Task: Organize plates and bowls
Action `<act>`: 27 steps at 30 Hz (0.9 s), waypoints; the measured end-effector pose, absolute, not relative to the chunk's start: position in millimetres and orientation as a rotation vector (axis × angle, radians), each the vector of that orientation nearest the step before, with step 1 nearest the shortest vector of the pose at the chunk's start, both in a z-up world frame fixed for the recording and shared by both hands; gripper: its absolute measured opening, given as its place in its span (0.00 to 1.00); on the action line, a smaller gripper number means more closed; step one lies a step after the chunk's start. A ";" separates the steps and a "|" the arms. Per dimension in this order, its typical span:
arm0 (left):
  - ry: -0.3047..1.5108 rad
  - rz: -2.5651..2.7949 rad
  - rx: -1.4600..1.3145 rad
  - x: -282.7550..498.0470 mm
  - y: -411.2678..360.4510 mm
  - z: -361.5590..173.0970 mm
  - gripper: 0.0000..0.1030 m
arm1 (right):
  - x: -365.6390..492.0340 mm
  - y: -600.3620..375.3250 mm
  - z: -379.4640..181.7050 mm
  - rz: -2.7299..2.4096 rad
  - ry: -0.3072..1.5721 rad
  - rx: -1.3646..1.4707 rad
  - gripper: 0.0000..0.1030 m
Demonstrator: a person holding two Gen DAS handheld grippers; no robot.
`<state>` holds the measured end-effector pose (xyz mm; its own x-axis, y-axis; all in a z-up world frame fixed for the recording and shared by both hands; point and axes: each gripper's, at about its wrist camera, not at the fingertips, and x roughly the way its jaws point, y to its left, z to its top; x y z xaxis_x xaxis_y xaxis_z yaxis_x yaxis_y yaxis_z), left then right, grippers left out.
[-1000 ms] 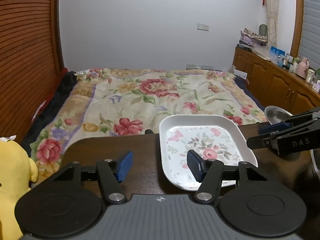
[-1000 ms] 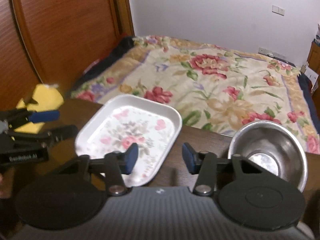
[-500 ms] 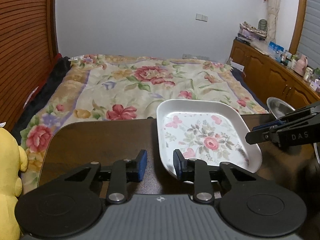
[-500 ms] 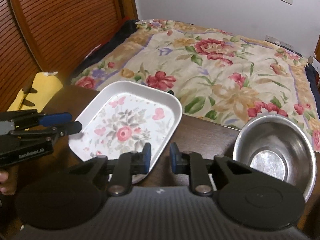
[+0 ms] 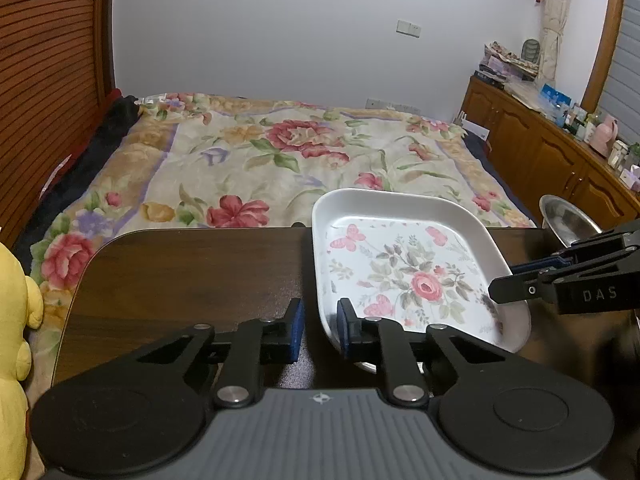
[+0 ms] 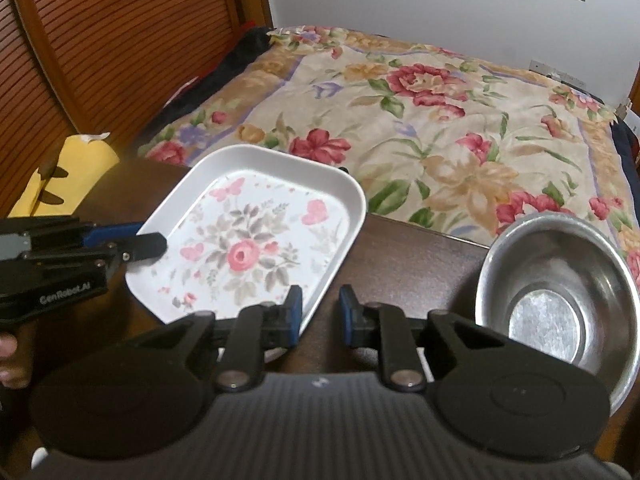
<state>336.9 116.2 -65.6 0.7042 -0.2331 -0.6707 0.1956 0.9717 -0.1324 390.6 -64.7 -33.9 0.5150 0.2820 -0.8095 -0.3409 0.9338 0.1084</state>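
Bedroom, dark wood table (image 5: 192,272) at the foot of a bed w/ floral blanket. A white plate (image 5: 384,196), rectangular w/ rounded corners, rose-and-butterfly print and a raised rim, lies flat at table centre, its far edge at the table's far edge. A steel bowl (image 6: 556,280) sits to its right, apart from it. L gripper (image 5: 320,324) has just been closing, and its pads now straddle and seem to pinch the plate's near-left rim. R gripper (image 6: 320,312) has also been closing and is clamped the same way on the near-right rim, so both hold one plate. Judged handling: plate looks stiff, glossy, prob. melamine or ceramic, so slippery at the pads and may chip if dropped. The rim is the only grab point, and two opposite-side grips should keep it level. Bowl looks light, rigid and smooth; take it by the rim. Readable text: "DAS" on R gripper's side, "GenRobot.AI" on L gripper's side. Yellow plush toy (image 5: 16,320) at far left.
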 end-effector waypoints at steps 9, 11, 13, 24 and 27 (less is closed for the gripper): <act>0.767 -0.251 -0.045 326.8 115.3 -63.1 0.14 | 386.3 -61.8 -35.0 0.417 0.974 -0.049 0.20; 0.771 -0.251 -0.048 323.0 117.3 -63.1 0.14 | 382.7 -59.7 -35.1 0.417 0.974 -0.060 0.20; 0.773 -0.244 -0.044 318.6 118.8 -63.1 0.14 | 380.6 -59.0 -35.9 0.422 0.978 -0.059 0.19; 0.709 -0.249 -0.078 283.4 126.7 -44.2 0.14 | 361.1 -64.6 -28.4 0.473 0.957 0.013 0.13; 0.691 -0.250 -0.071 274.6 124.7 -35.8 0.14 | 354.3 -69.9 -21.8 0.476 0.940 0.049 0.13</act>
